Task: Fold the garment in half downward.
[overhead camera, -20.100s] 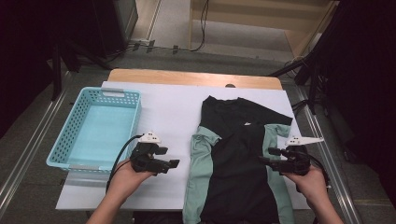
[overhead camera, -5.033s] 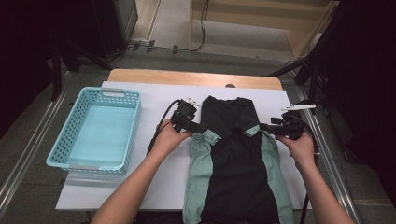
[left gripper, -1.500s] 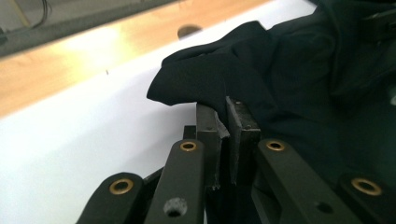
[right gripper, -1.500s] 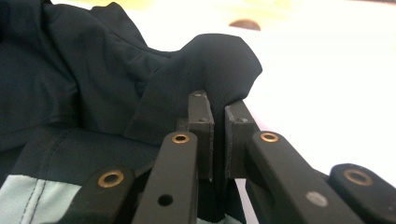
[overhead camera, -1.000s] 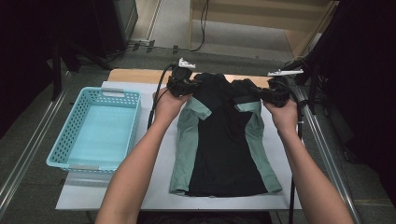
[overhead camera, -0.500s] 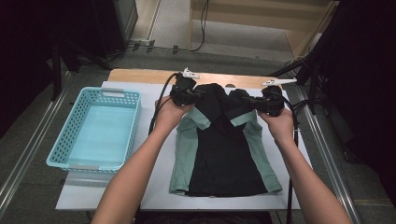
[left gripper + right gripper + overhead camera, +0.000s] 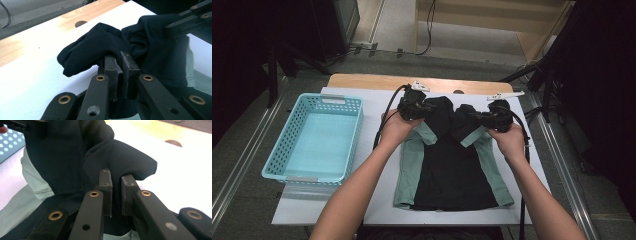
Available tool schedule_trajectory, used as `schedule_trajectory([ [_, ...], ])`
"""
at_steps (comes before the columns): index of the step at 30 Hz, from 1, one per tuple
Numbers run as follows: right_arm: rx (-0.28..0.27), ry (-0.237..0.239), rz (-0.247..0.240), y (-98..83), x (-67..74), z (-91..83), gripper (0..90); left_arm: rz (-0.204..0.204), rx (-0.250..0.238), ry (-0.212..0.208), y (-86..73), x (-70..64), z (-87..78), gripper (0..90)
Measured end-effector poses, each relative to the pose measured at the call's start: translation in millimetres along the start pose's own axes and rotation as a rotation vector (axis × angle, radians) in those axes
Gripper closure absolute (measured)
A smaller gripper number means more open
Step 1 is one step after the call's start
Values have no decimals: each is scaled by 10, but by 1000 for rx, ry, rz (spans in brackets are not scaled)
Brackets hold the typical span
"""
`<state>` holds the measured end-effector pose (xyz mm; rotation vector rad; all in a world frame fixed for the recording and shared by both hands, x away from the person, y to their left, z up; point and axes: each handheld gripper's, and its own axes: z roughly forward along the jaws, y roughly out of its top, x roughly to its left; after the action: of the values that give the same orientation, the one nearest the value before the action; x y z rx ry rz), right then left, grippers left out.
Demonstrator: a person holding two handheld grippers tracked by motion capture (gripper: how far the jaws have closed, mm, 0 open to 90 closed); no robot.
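Right now a black and pale green shirt [image 7: 452, 170] lies flat on the white table [image 7: 337, 210], its hem toward the person and its top end lifted off the surface and bunched. The person's left hand [image 7: 394, 129] holds the left gripper [image 7: 428, 106] at the shirt's upper left corner, and the right hand [image 7: 509, 142] holds the right gripper [image 7: 472, 116] at the upper right corner; both forearms reach in from the near edge. From the left gripper view, the left gripper [image 7: 121, 61] has its jaws nearly together with a fold of black cloth [image 7: 100, 47] pinched between the pads, the fabric ballooning out just beyond them above the white tabletop. From the right gripper view, the right gripper [image 7: 116, 178] likewise clamps a rounded wad of the black cloth [image 7: 122, 157], with only a narrow gap between its pads; I think the cloth fills that gap, though the dark fabric makes it hard to be sure. The two raised corners sit close together over the far middle of the table, while the green side panels stay spread on the surface. A light blue basket [image 7: 287, 150] stands to the left of the shirt, apart from it, near the left edge. A bare wooden strip [image 7: 362, 82] runs along the far side of the table.
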<state>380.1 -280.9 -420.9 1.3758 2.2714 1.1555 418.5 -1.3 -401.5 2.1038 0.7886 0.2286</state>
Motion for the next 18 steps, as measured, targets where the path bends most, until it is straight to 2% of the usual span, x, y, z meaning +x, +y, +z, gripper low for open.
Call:
schedule_trajectory([
  [6,4,12,13,-60,16,22,798,2,-1,-19,-44,-66,24,852],
  [18,11,24,-2,-142,110,40,797,12,-1,-60,-169,-161,46,852],
])
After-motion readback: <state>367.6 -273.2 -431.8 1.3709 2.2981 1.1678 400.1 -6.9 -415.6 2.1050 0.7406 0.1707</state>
